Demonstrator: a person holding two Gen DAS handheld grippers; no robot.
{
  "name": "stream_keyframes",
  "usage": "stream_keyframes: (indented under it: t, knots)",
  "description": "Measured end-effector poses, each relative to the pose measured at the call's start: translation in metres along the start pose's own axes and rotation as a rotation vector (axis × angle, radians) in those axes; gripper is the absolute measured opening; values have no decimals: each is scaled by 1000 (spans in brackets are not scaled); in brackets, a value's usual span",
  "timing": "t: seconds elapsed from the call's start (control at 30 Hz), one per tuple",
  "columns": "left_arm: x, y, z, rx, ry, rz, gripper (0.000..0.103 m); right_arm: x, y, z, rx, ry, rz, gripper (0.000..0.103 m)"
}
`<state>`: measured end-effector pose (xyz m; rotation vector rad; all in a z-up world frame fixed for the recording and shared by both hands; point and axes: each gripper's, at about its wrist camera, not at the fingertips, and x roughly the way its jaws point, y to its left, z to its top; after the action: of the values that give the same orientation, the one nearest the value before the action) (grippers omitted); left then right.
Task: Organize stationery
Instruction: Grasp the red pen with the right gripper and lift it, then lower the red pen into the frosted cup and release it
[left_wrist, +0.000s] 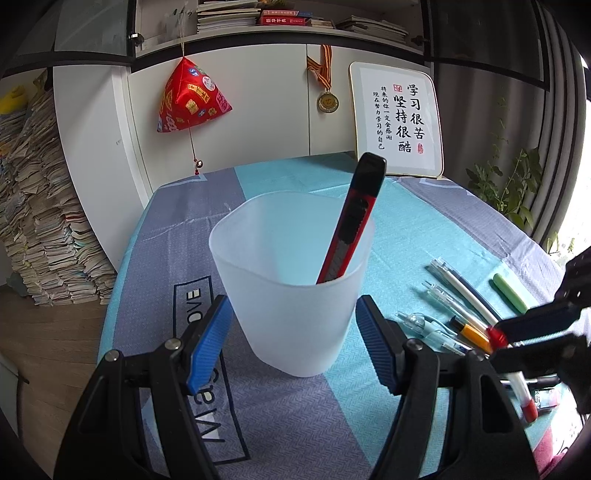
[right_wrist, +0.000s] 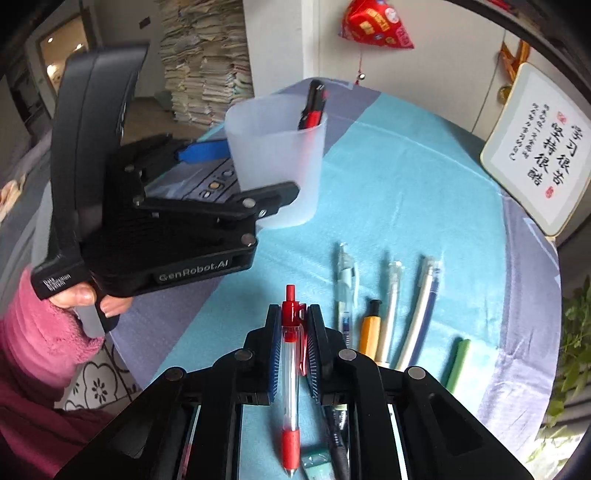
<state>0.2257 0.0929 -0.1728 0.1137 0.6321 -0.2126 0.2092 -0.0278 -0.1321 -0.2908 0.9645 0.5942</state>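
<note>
Plainly "GenRobot.AI" on left gripper (right_wrist: 258, 173)

A home study — stacked papers (left_wrist: 40, 206), bookshelf (left_wrist: 266, 18), framed calligraphy (left_wrist: 397, 118).

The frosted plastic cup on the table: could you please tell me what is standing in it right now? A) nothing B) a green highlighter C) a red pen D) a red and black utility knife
D: the red and black utility knife leans inside the frosted cup, its black end above the rim.
</note>
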Motion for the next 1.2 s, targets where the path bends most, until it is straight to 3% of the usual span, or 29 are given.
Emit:
stream_keyframes:
  t: [0.4,0.67,0.97,1.13,1.2]
  knots:
    - [0,0,0,5,1,5,68,-79,-17,22,111,-238,-38,14]
    - [0,-1,0,8,1,7,68,-109,-22,68,130,-351,-46,14]
    - [0,-1,0,8,2,8,68,-118,-9,117,72,-427,-16,14]
    - [1,-1,-1,9,3,8,68,-85,-9,138,64,-371,72,14]
    - [1,-2,-1,9,3,8,68,-67,-8,141,62,-343,68,14]
